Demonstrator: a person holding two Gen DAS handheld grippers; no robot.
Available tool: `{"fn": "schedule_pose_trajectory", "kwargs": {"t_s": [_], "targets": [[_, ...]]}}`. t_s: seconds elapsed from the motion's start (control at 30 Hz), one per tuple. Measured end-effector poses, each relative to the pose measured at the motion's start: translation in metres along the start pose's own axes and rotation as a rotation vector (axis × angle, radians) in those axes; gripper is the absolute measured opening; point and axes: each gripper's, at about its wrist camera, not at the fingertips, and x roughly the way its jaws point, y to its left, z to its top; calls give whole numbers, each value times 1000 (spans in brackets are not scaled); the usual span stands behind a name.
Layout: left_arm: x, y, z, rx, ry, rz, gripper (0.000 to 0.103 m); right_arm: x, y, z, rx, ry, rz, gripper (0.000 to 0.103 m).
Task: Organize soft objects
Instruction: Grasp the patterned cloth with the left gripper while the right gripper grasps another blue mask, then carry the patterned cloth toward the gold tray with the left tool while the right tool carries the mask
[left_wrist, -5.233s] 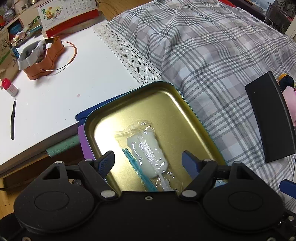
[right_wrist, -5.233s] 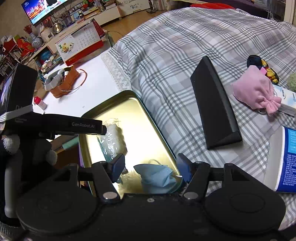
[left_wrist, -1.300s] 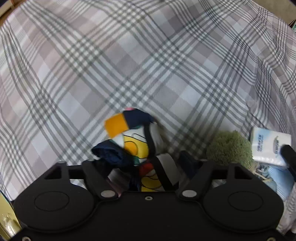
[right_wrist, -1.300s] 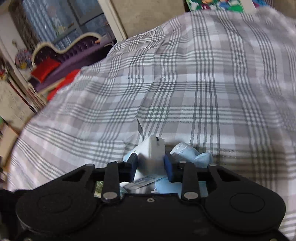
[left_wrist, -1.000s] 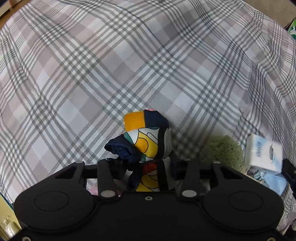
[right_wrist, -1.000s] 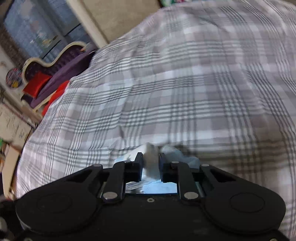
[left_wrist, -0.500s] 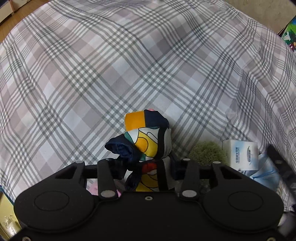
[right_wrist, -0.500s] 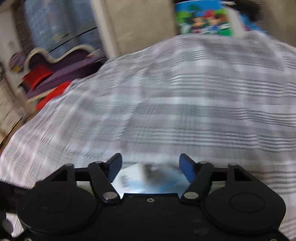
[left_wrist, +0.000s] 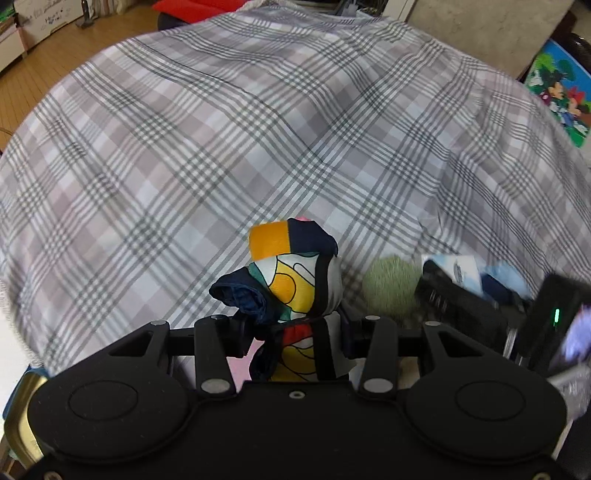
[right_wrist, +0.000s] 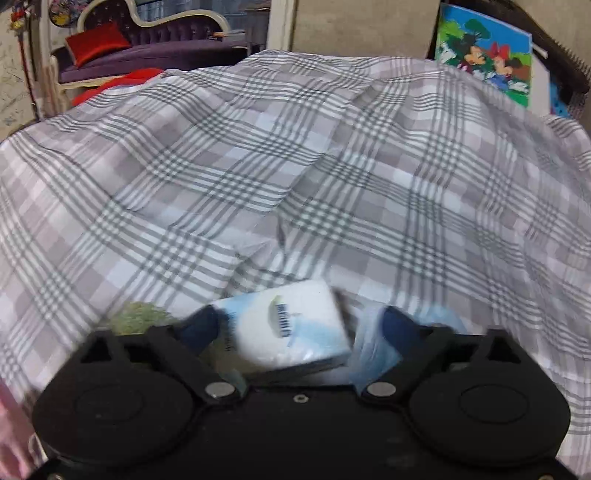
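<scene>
Clamping a multicoloured patterned fabric bundle (left_wrist: 295, 284) in navy, orange, yellow and white, the left gripper (left_wrist: 295, 334) has its two blue-padded fingers drawn in against the sides of the cloth. The upper part of the bundle stands above the fingers, over the grey-and-white plaid bedspread (left_wrist: 221, 147). A strip of pink cloth (left_wrist: 240, 360) shows under the left finger; its shape is not readable.

To the right of the bundle, a fuzzy olive-green ball (left_wrist: 389, 288) lies on the bedspread. Just beyond it the right gripper (right_wrist: 297, 326) enters the left wrist view as a blurred black body with a green indicator light.

In the right wrist view, the right gripper's fingers stand wide apart. A white and light-blue soft tissue pack (right_wrist: 288, 328) lies between them, tilted, with printed lettering on its top face. The frame is motion-blurred here, so contact between the pack and either finger cannot be confirmed. A pale blue crumpled item (right_wrist: 373, 343) sits just beside the right finger; its identity cannot be determined. The green ball (right_wrist: 138, 315) appears at the left of the pack.

A gold-coloured metal tray rim (left_wrist: 18, 424) is visible at the lower left corner of the left wrist view. A cartoon-printed colourful panel (right_wrist: 484, 51) stands behind the bed.
</scene>
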Motion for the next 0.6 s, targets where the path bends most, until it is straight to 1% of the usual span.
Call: {"fn": "schedule_pose_trajectory", "kwargs": {"t_s": [0.07, 0.13, 0.17, 0.2, 0.27, 0.3, 0.33, 0.4, 0.47, 0.53, 0.57, 0.6], "targets": [[-14, 8, -11, -3, -8, -7, 44, -4, -8, 1, 51, -22, 11, 62], [-27, 18, -23, -3, -21, -4, 44, -11, -22, 3, 122, -52, 33, 30], [-32, 23, -28, -4, -26, 2, 44, -10, -30, 5, 167, -54, 60, 27], [-37, 27, -33, -9, -32, 8, 44, -11, -39, 5, 224, -53, 92, 28], [-46, 37, -42, -21, -40, 15, 44, -11, -55, 5, 323, -41, 146, 37], [-50, 42, -46, -28, -44, 16, 44, -11, -61, 4, 354, -36, 156, 39], [-53, 46, -49, -35, -46, 18, 44, -11, -66, 4, 376, -29, 137, 38], [-57, 53, -54, -41, -48, 27, 44, -9, -76, 5, 411, -3, 42, 38], [-57, 57, -58, -42, -43, 38, 44, -10, -92, 1, 488, -1, -51, 38], [-54, 57, -60, -38, -35, 45, 44, -16, -109, -3, 547, -15, -85, 39], [-53, 56, -61, -36, -32, 43, 44, -22, -117, -4, 575, -25, -87, 42], [-51, 55, -62, -31, -28, 39, 44, -30, -123, -5, 595, -37, -77, 53]]}}
